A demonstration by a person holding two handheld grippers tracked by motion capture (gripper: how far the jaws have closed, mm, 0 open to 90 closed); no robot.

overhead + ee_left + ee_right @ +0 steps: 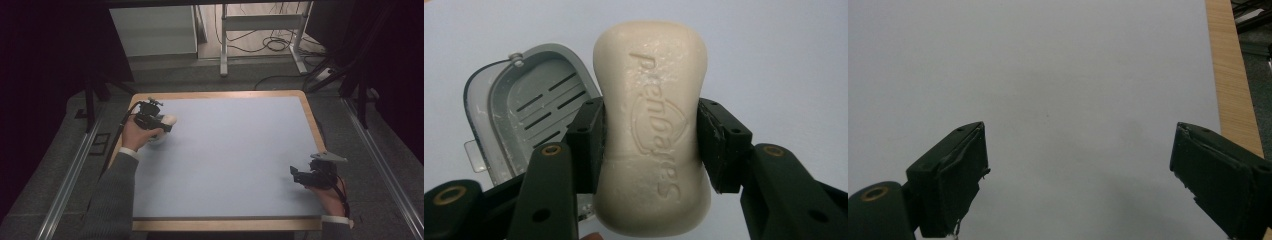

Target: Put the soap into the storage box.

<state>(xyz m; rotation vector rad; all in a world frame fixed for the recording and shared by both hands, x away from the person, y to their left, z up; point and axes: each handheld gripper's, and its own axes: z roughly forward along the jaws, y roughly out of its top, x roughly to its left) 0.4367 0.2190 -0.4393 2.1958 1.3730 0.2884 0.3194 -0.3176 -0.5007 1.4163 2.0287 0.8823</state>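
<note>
Black pads (586,145) of the left gripper (650,145) press on both narrow flanks of one cream soap bar (651,125), clamping it at its waist so that the embossed face points up at the camera. Its lettering reads upside down in the left gripper view. The bar sticks out past the jaw tips at the far end and runs back between them at the near end.

Just beside the bar, on the side of the left-hand jaw, lies one grey soap dish (531,112), its slotted floor showing five dark drain slits and some white residue. The bar covers part of the dish's near corner; whether they touch cannot be told. In the high view the soap bar (168,120) shows as a pale lump at the front of the left gripper (159,121), with the soap dish (156,139) a pale shape under the hand.

Well apart from the bar, the right gripper (1078,170) has its two jaws spread wide with bare surface between them. From above, the right gripper (296,176) sits at the opposite, near corner of the one pale blue table (235,150), far from the soap.

Two grippers, one bar, one dish.
</note>
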